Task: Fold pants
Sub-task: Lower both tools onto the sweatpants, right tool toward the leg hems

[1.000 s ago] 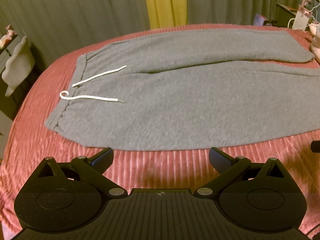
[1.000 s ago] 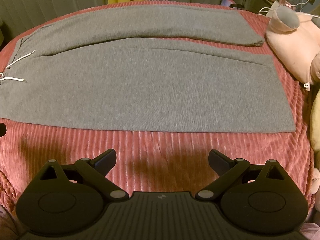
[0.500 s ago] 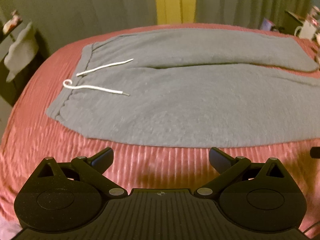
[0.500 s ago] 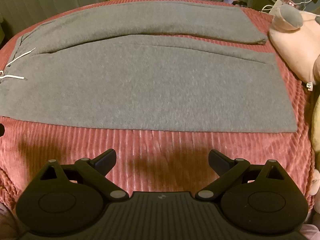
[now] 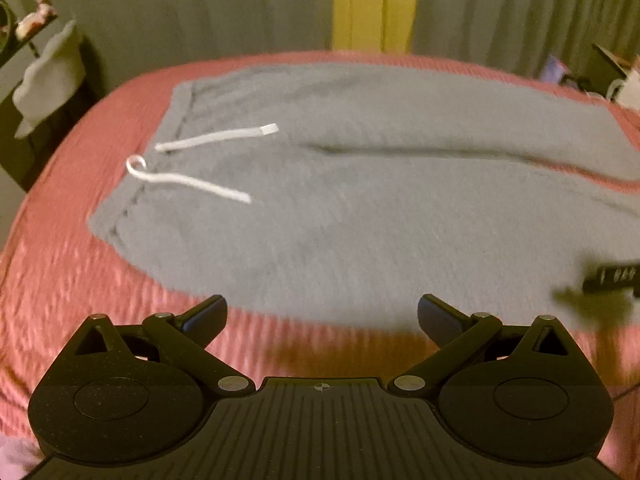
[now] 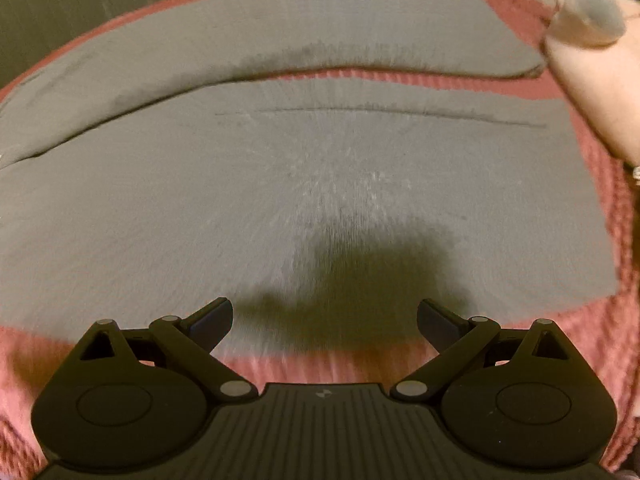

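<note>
Lying flat: fuzzy grey pants (image 5: pixel 360 208) on ribbed pink bedspread (image 5: pixel 60 272); both claws spread, empty.

One pair of grey pants (image 5: pixel 360 208), two legs, spread flat on one pink bedspread (image 5: pixel 52 280). Two white drawstring ends (image 5: pixel 216 138) at the waistband. Two grippers, left (image 5: pixel 322 314) and right (image 6: pixel 324 318), two fingers each, spread wide. One plush toy (image 6: pixel 592 60) at the right edge. One yellow curtain (image 5: pixel 376 4).
</note>
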A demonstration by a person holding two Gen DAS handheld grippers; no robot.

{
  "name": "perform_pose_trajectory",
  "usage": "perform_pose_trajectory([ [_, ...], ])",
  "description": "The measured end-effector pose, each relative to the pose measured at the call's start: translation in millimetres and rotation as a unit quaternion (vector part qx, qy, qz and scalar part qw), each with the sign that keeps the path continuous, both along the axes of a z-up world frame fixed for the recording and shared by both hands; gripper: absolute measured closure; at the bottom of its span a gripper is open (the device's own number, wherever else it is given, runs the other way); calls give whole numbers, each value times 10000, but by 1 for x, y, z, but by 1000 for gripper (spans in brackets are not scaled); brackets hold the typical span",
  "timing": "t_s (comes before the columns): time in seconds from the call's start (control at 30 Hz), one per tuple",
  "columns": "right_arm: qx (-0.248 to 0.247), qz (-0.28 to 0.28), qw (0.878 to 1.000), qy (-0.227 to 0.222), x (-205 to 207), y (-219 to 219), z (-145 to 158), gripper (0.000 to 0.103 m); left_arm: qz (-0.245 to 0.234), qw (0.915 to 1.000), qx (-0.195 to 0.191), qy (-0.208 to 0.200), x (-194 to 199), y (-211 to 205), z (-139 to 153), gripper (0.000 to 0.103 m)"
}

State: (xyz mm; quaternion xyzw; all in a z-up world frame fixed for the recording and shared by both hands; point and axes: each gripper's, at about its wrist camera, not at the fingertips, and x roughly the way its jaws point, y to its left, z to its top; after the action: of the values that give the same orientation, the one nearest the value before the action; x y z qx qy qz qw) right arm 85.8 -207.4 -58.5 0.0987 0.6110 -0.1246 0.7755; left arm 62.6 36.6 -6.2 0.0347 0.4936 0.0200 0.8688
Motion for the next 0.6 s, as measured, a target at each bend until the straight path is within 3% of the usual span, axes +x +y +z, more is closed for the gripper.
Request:
perform_pose_trajectory([
  [0.23, -3, 339, 9993, 185, 42, -8, -62, 4, -46, 9970, 608, -472, 88, 4, 3, 0],
  [0.33, 220, 341, 9992, 60, 39, -17, -67, 4, -53, 9967, 613, -536, 126, -1, -10, 0],
  [0.47, 325, 748, 9967, 38, 39, -21, -70, 4, -103, 9963, 549, -648, 172, -10, -32, 0],
  [0.6, 436, 931, 9945, 201, 43, -27, -72, 4, -54, 9955, 531, -788, 201, -13, -53, 0],
])
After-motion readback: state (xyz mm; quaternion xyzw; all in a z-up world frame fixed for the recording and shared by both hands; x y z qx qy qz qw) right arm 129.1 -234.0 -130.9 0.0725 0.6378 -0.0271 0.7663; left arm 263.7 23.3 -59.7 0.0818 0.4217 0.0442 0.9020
